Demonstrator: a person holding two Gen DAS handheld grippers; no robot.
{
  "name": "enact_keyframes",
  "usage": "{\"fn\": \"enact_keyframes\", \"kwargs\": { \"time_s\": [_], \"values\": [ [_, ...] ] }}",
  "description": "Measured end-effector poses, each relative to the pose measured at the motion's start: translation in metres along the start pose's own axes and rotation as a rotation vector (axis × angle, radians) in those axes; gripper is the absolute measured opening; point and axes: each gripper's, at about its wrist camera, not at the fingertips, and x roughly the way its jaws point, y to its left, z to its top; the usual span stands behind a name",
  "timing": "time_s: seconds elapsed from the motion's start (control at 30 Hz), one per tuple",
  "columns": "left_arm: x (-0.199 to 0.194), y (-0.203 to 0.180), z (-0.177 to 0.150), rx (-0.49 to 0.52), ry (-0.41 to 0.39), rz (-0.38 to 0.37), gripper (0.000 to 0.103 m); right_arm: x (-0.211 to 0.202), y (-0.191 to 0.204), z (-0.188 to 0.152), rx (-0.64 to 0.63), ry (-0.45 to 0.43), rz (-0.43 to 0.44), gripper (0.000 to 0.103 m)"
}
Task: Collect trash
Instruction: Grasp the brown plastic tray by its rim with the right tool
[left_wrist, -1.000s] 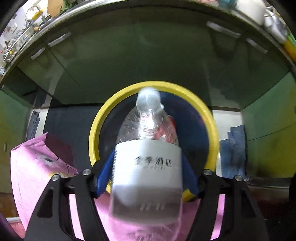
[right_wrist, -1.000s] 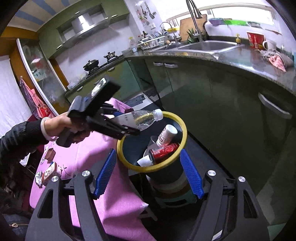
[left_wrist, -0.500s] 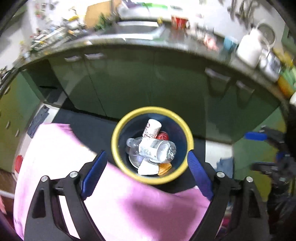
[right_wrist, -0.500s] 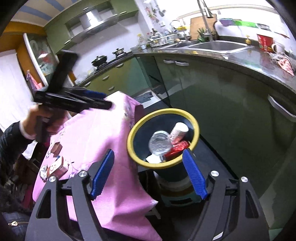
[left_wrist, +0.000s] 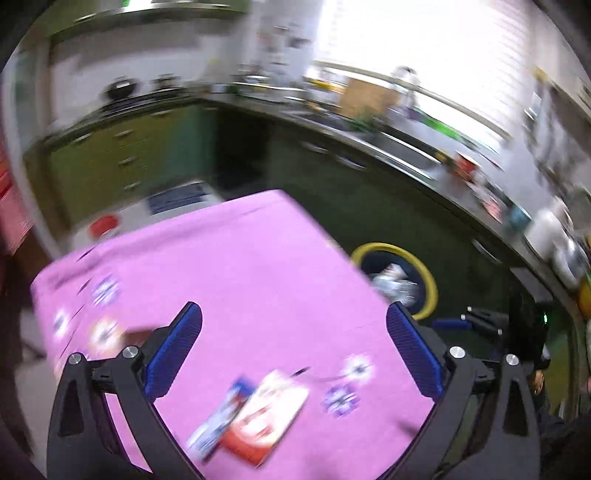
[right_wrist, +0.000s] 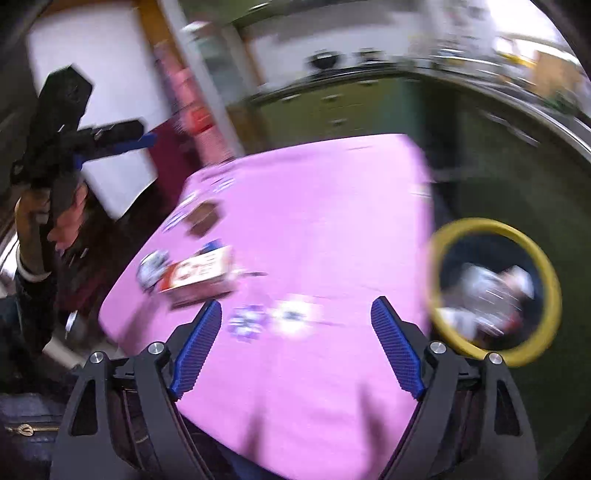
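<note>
Claws both opening, nothing between them: left claw (left_wrist: 293, 347) above red-white packet (left_wrist: 264, 421) on pink bench (left_wrist: 236, 266); bin (right_wrist: 495, 291) right of right claw (right_wrist: 295, 343).

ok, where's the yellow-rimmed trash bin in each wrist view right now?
Left wrist: yellow-rimmed trash bin sits right of centre, past the far right edge of the pink tablecloth, above the right finger.
Right wrist: the bin is at the right edge, mid-height, beside the tablecloth's right side.
Shared landmark: the red and white package lying on the tablecloth.
</note>
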Motion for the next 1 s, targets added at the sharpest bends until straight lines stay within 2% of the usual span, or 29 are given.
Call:
{"fn": "enact_keyframes", "kwargs": {
  "time_s": [0.07,0.2,0.37,0.47,0.63,0.77,0.87,1.0],
  "values": [
    [-0.02,0.031,-0.024,-0.092,-0.029,0.044,0.095,0.027,0.029,0.004,-0.084,0.024,0.047,0.083],
    [-0.043,0.071,-0.065,-0.195,-0.042,0.094,0.096,0.074,0.074,0.009,-0.235,0.103,0.129,0.084],
    [-0.055,0.097,-0.103,-0.279,-0.038,0.064,0.096,0.112,0.1,0.025,-0.413,0.21,0.185,0.085],
    [-0.053,0.098,-0.111,-0.276,-0.018,0.064,0.096,0.129,0.106,0.035,-0.465,0.255,0.189,0.085],
    [-0.05,0.099,-0.117,-0.26,0.007,0.051,0.096,0.153,0.126,0.04,-0.658,0.315,0.2,0.088],
    [-0.044,0.099,-0.118,-0.245,0.033,0.013,0.096,0.174,0.129,0.051,-0.736,0.392,0.2,0.089],
    [-0.029,0.103,-0.12,-0.241,0.107,0.042,0.096,0.178,0.126,0.058,-0.723,0.408,0.232,0.089],
    [-0.005,0.108,-0.123,-0.237,0.212,0.078,0.096,0.175,0.122,0.067,-0.684,0.376,0.274,0.089]
  ]
}}
